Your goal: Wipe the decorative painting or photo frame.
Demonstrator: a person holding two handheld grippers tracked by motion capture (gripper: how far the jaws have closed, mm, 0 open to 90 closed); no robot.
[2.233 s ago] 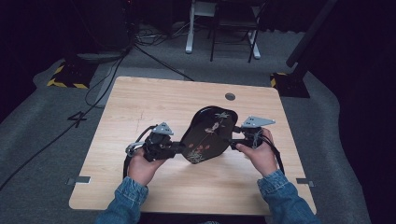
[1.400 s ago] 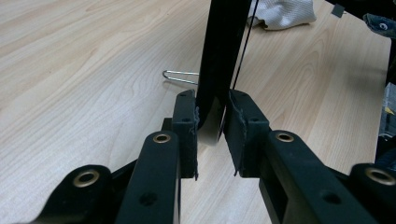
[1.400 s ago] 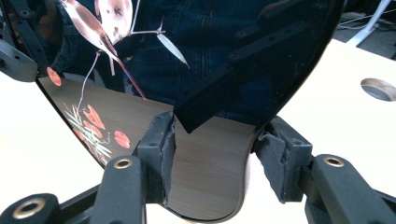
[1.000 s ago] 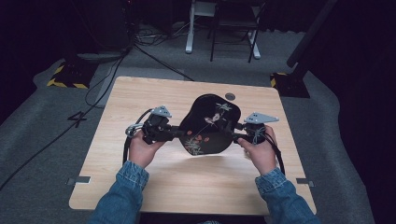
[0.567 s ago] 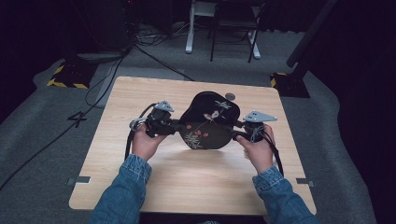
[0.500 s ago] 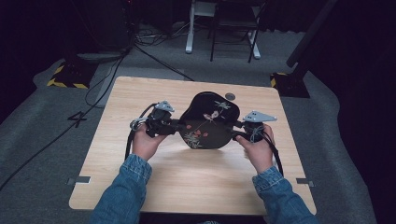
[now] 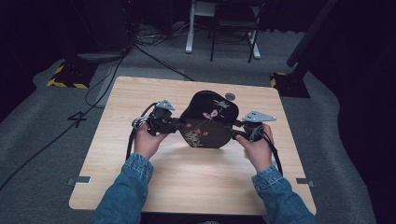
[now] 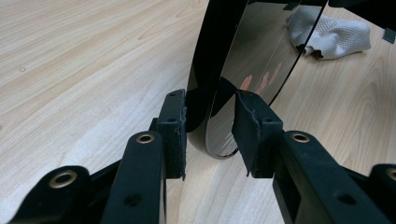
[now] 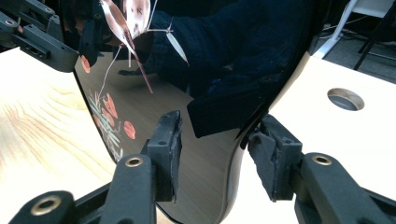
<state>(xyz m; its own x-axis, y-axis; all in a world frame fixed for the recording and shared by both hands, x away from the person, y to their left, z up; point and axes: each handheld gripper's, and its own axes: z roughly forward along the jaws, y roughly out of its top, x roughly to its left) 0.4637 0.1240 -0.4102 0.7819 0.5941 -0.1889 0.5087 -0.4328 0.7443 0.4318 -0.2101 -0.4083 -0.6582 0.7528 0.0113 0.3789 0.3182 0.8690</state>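
Note:
A glossy black tray (image 7: 208, 121) painted with red flowers and leaves is held between both grippers over the far middle of the wooden table (image 7: 196, 186). It is tilted, with its painted face toward the person. My left gripper (image 7: 180, 125) grips its left rim; in the left gripper view the rim (image 8: 205, 56) runs between the pads of the left gripper (image 8: 210, 100). My right gripper (image 7: 236, 132) holds the right rim. In the right gripper view the right gripper (image 9: 217, 126) straddles the tray (image 9: 210, 56) edge, and the left gripper (image 9: 28, 32) shows beyond it.
A round cable hole (image 7: 229, 96) sits in the table just behind the tray, also seen as the hole (image 9: 346, 99) in the right gripper view. A white cloth (image 8: 327, 32) lies on the wood beyond the tray. Chair legs and cables stand on the floor past the far edge.
Both hands have carried the tray away from the person toward the table's far side, and it has turned more face-up. Over the last half second it has barely moved.

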